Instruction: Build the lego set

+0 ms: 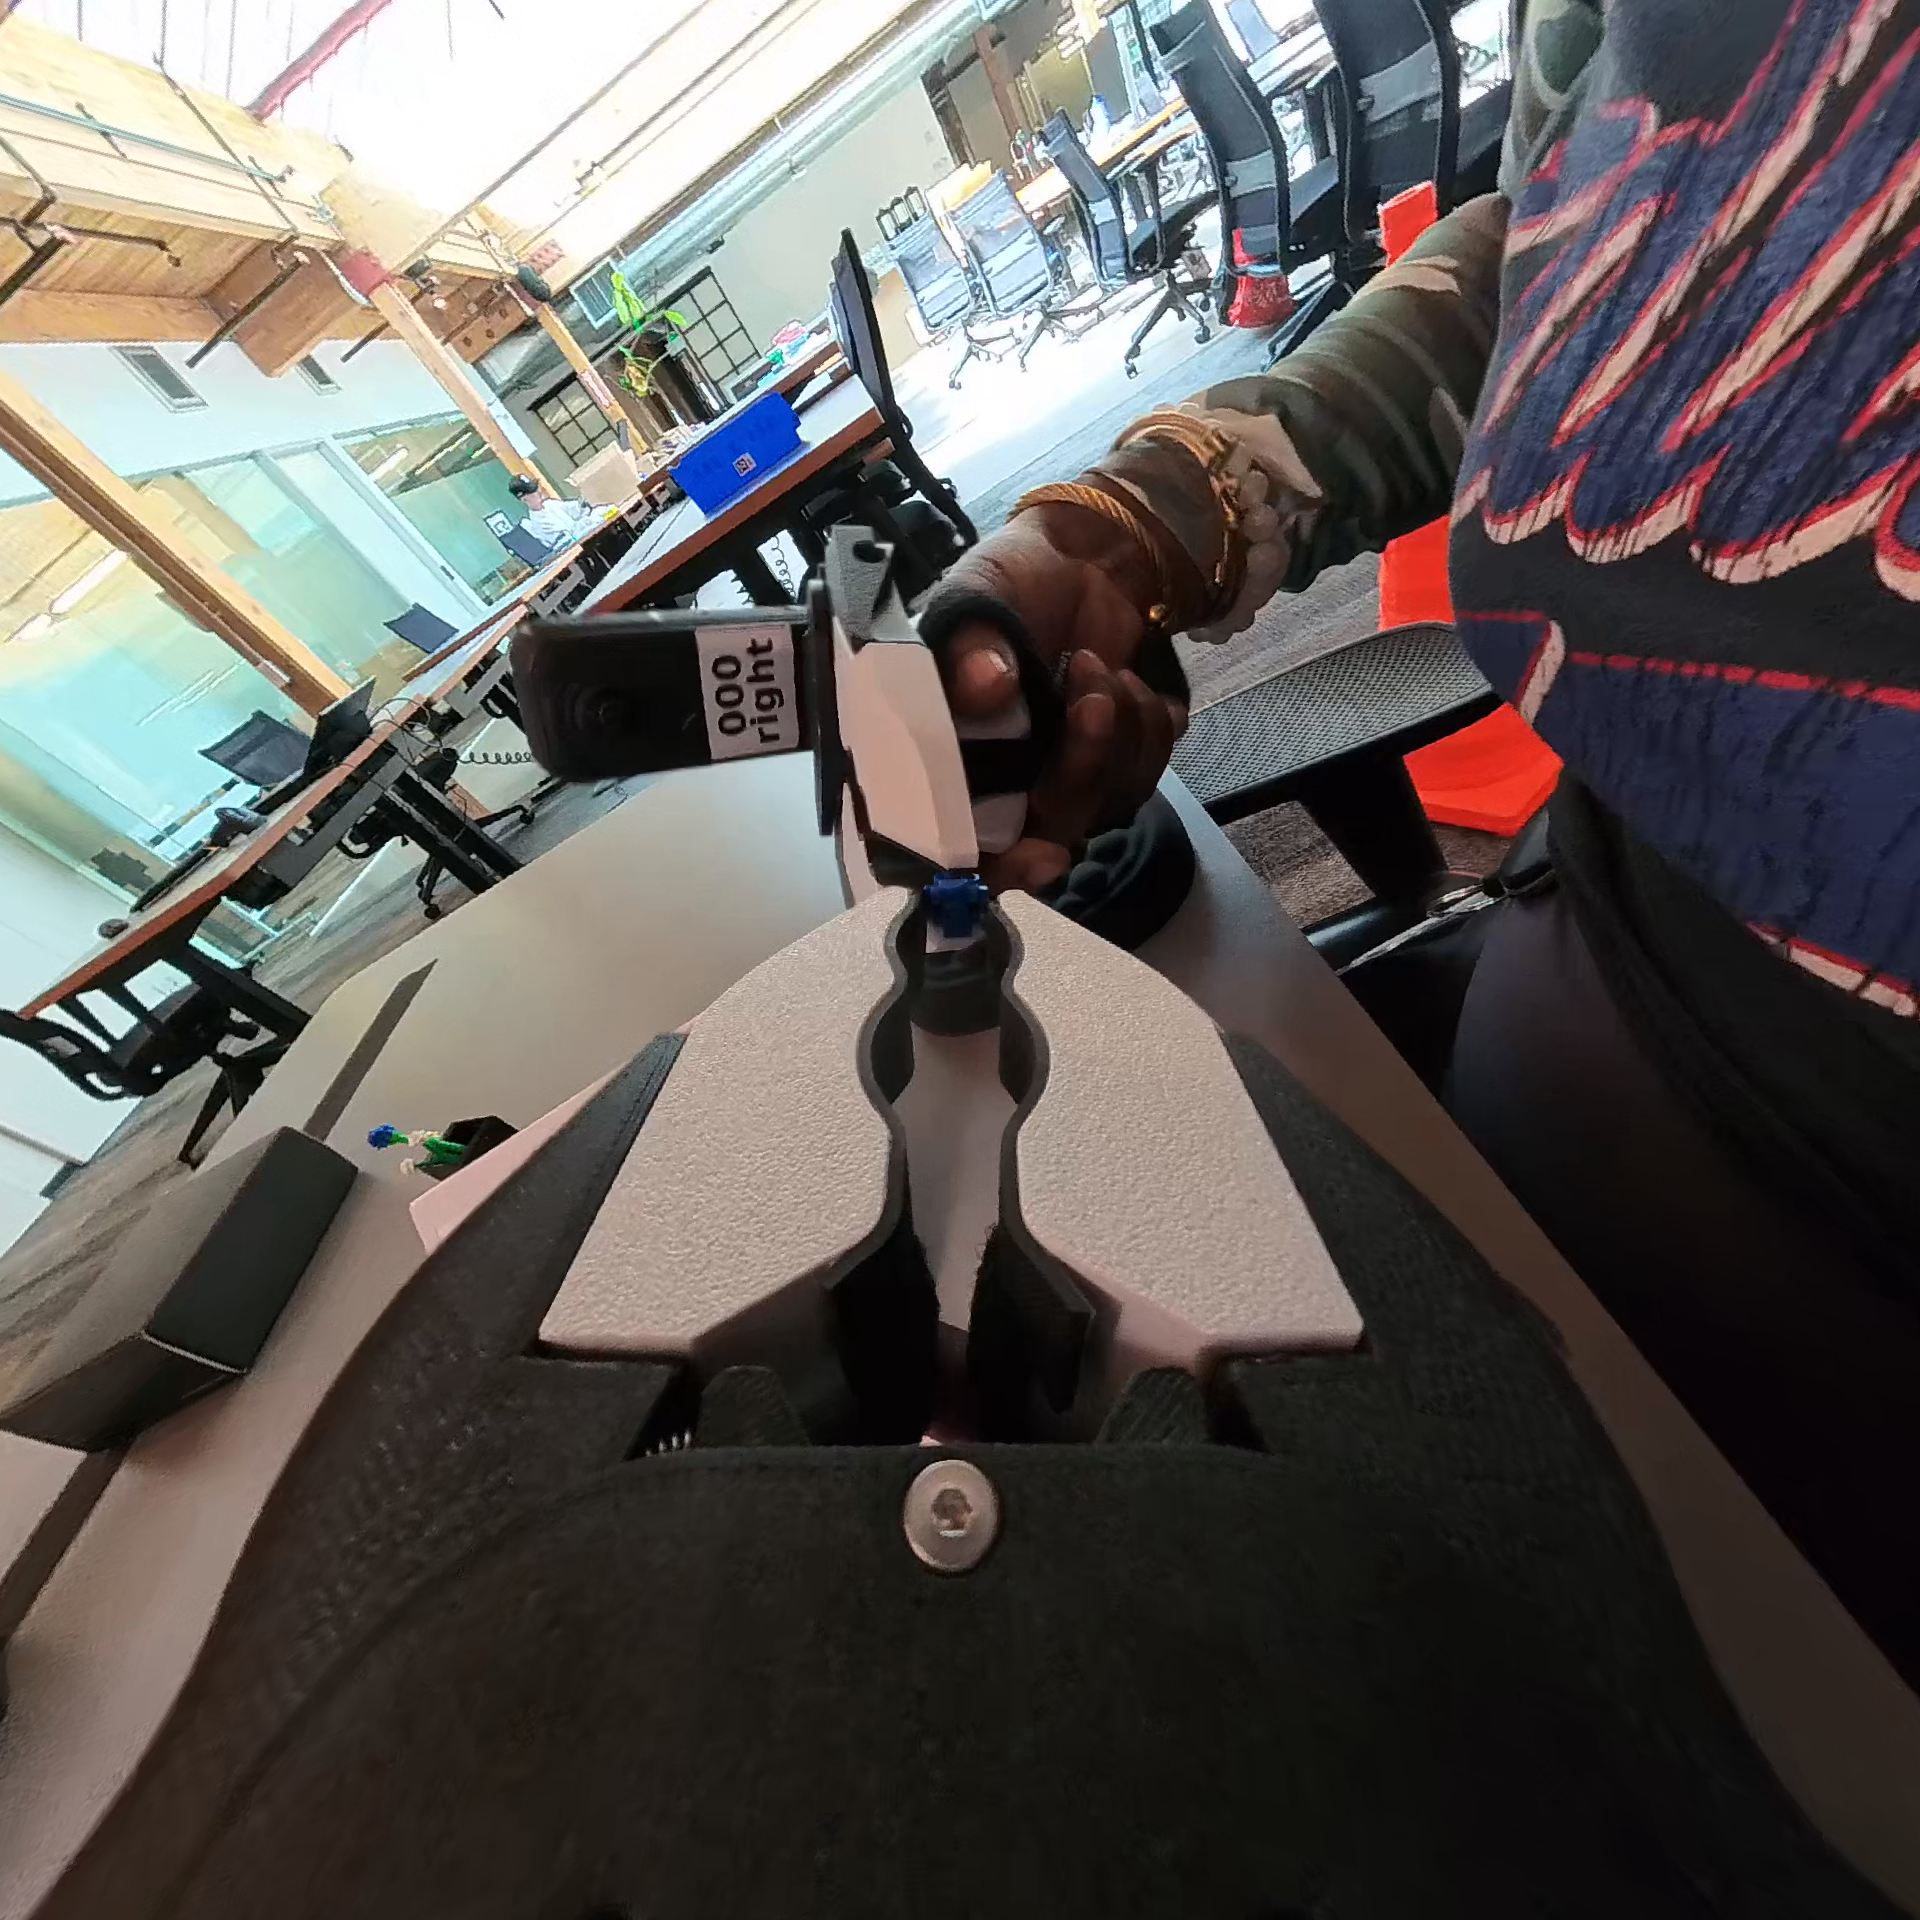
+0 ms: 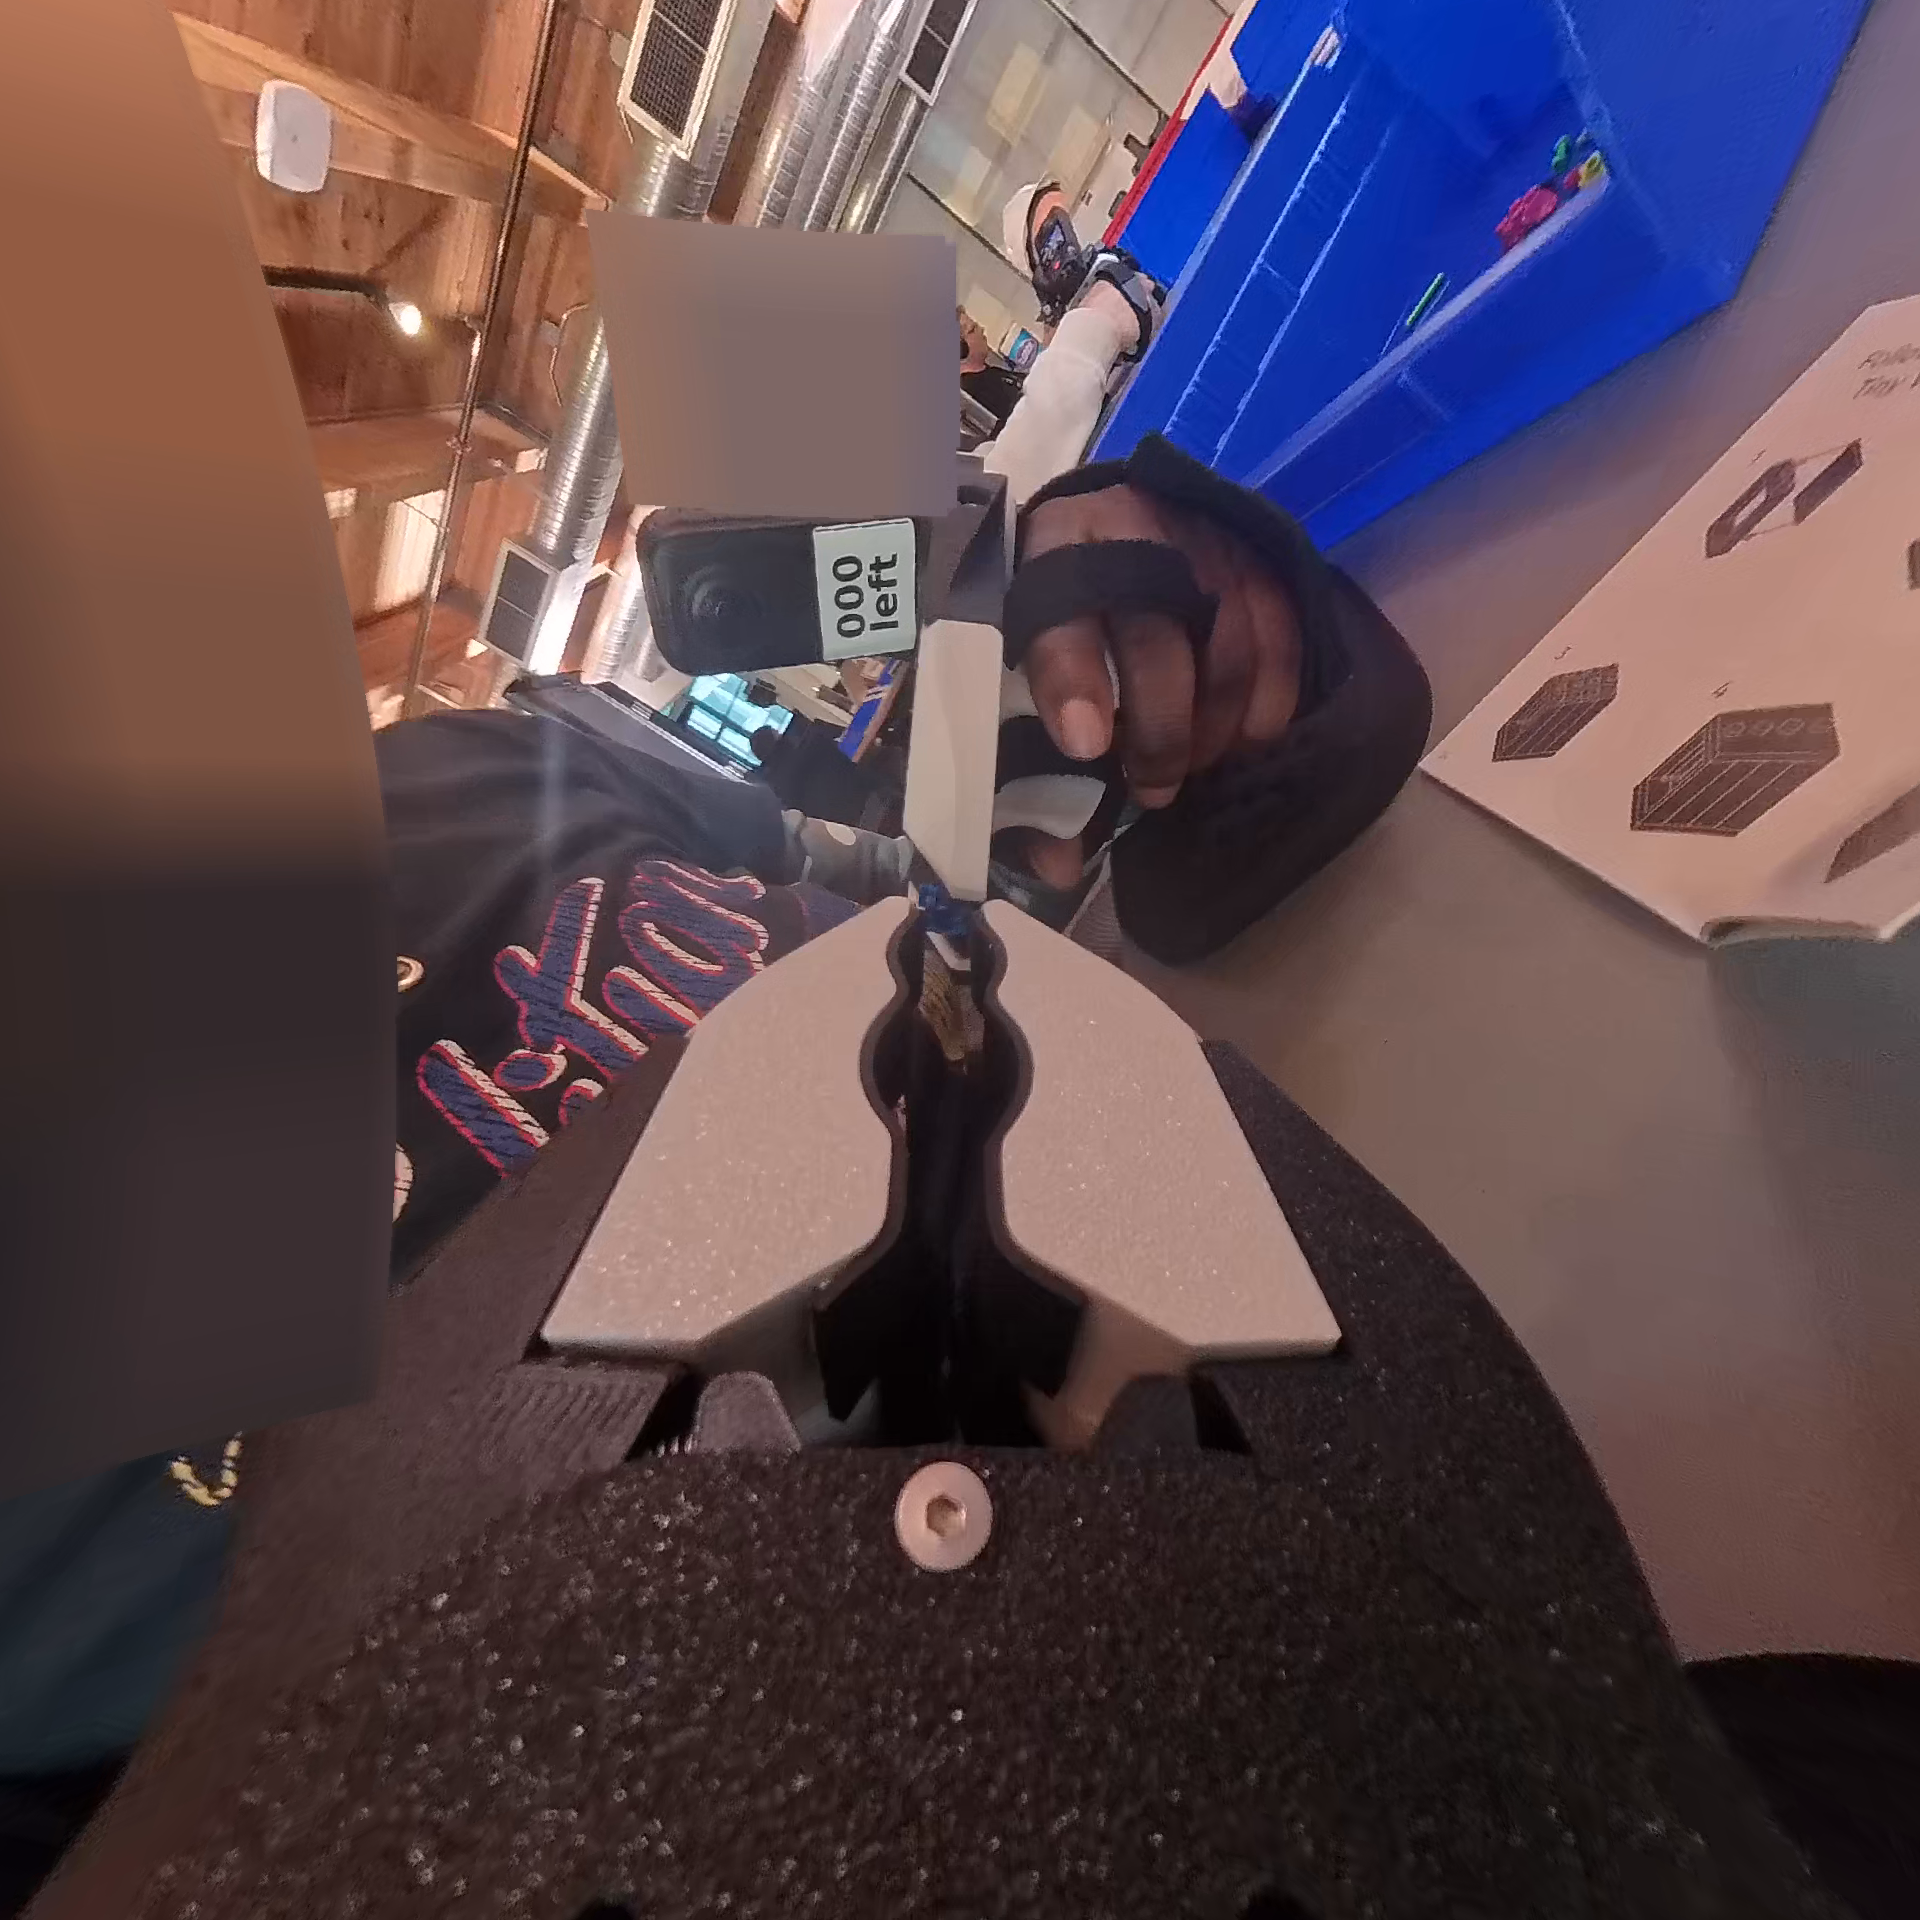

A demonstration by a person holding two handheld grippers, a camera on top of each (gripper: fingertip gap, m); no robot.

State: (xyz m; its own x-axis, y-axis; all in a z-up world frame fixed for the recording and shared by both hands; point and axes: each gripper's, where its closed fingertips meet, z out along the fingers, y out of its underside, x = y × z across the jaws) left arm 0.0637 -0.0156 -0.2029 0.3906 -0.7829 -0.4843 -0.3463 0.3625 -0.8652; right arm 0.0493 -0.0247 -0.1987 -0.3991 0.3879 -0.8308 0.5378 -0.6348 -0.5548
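Note:
A small blue lego piece (image 1: 954, 900) with a white part (image 1: 949, 940) under it sits between the tips of my left gripper (image 1: 954, 912), which is shut on it. My right gripper (image 1: 943, 868) comes down from above and meets the same piece tip to tip. In the right wrist view the blue piece (image 2: 940, 916) and its white part (image 2: 948, 945) sit between the tips of my right gripper (image 2: 948, 920), also shut on it, with the left gripper (image 2: 951, 883) pointing down onto it. Both are held above the grey table (image 1: 623, 935).
A small blue, green and white lego flower build (image 1: 416, 1143) lies on a white sheet at the left, next to a black box (image 1: 187, 1278). A printed instruction sheet (image 2: 1714, 675) and blue bins (image 2: 1455, 260) are on the table. The person's torso (image 1: 1662, 520) is close on the right. Less than 4 cm separates the two grippers' tips.

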